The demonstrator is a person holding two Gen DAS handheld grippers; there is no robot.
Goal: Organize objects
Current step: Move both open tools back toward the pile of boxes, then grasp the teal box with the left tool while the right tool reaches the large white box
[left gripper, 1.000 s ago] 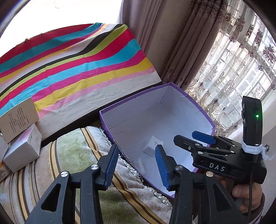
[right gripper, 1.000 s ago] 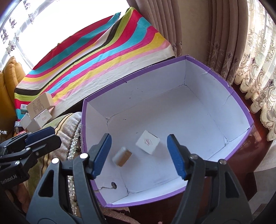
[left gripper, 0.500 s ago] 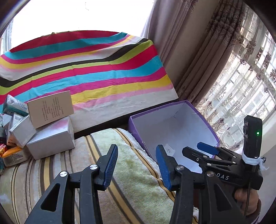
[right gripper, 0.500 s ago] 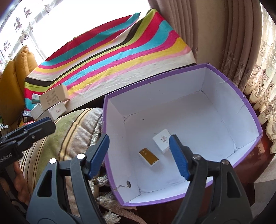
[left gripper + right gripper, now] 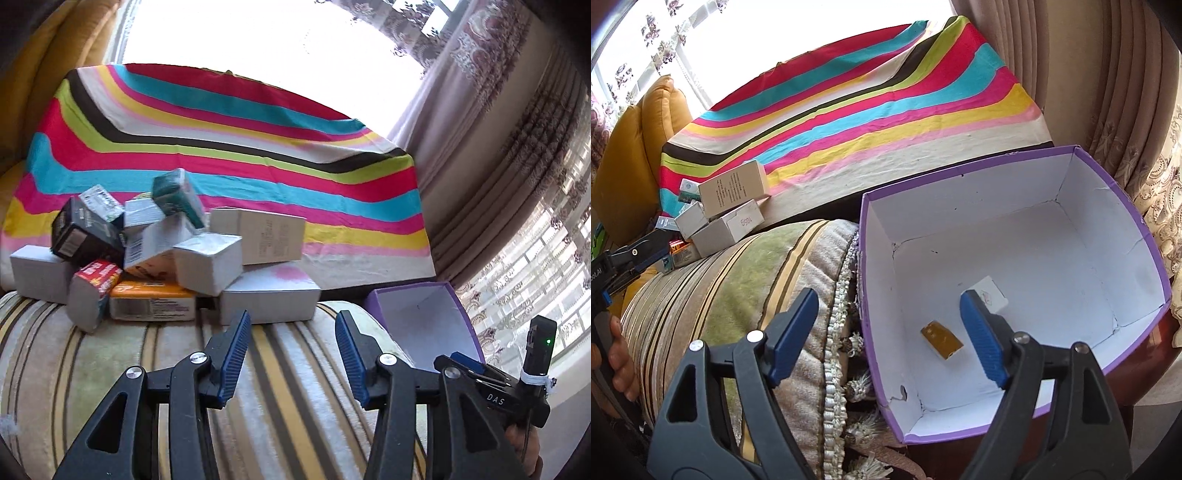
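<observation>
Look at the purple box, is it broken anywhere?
Yes. The purple box has a torn hole low in its near left wall, and cracks run along its inside corners. The boxes piled on the cushion also lie tumbled and tilted.

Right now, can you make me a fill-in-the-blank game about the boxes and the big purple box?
1. The purple box holds ___ small items.
2. The pile of small boxes sits on the ___ cushion.
3. Both the left gripper and the right gripper hold ___.
4. Inside, the purple box is ___.

Missing words: two; striped; nothing; white
</observation>
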